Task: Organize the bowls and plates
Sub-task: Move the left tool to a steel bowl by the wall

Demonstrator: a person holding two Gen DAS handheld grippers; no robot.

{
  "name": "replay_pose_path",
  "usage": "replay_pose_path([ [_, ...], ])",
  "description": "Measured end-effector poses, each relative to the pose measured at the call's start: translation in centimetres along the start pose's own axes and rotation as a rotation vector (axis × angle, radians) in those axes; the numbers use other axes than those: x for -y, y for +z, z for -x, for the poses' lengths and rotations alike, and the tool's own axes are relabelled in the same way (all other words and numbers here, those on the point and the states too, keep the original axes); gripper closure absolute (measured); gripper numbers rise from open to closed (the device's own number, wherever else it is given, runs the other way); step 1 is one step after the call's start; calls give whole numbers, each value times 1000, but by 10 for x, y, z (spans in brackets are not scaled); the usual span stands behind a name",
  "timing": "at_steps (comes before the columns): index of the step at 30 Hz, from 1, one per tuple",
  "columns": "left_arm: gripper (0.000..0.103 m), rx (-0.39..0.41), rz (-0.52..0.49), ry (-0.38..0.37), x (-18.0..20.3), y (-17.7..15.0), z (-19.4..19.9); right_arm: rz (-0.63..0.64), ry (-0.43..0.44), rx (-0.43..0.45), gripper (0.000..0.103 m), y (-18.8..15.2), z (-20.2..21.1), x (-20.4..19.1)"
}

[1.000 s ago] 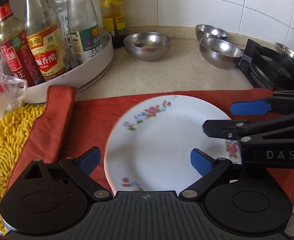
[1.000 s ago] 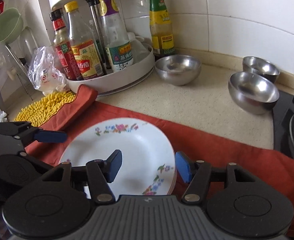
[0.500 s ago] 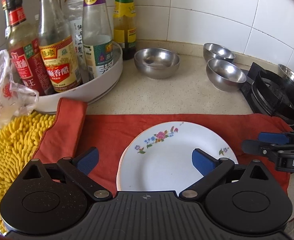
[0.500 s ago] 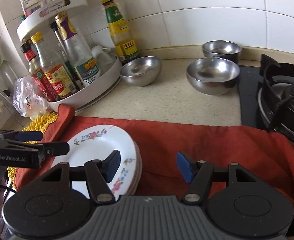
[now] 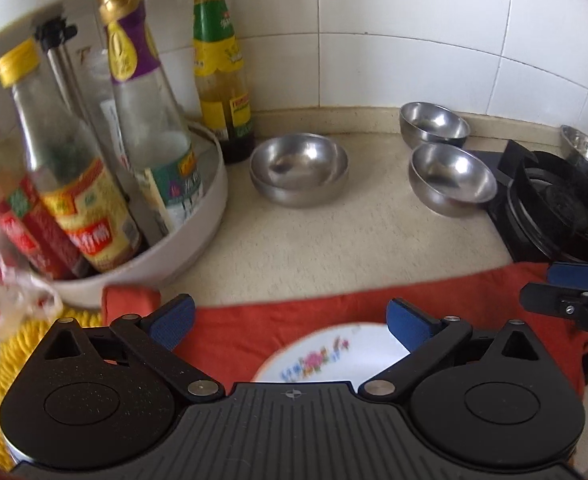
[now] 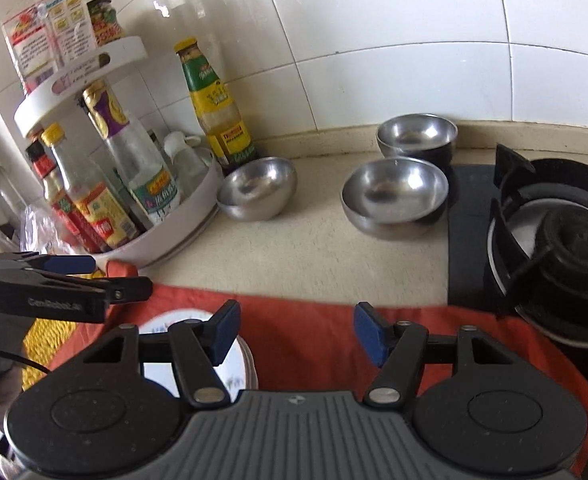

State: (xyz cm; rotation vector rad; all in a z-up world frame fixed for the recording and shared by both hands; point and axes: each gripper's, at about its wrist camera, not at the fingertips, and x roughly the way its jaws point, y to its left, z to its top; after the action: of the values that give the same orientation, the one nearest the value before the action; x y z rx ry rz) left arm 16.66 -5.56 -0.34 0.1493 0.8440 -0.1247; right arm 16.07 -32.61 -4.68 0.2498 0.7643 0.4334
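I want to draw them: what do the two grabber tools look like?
Both the left gripper and the right gripper are black plastic, with blue pads on two fingers, silver screws, round bumps and a ribbed grey body. One has small pale lettering along its side.

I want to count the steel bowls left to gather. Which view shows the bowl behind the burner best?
Only the left wrist view shows that bowl, cut off by the burner. In the right wrist view it lies outside the frame.
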Motion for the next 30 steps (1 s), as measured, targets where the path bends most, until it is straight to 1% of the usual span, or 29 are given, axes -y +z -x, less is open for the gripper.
replay_pose_path([
  [4,0,9,-3,-7,0,17,-11,46,-17,2,42,23,-14,-9],
  [10,0,13,-1,-6,-2,35,-34,67,-16,-8,42,53,-45,-13],
  [13,0,3,19,-16,-6,42,-48,93,-32,-15,42,65,-62,-15],
  [17,0,-4,28,-20,-8,49,-63,96,-35,-28,42,80,-81,-17],
  [23,0,-25,46,-37,-7,60,-86,111,-64,-41,42,100,-108,-18],
  [30,0,-67,97,-35,-12,72,-119,125,-72,-70,42,123,-148,-17],
])
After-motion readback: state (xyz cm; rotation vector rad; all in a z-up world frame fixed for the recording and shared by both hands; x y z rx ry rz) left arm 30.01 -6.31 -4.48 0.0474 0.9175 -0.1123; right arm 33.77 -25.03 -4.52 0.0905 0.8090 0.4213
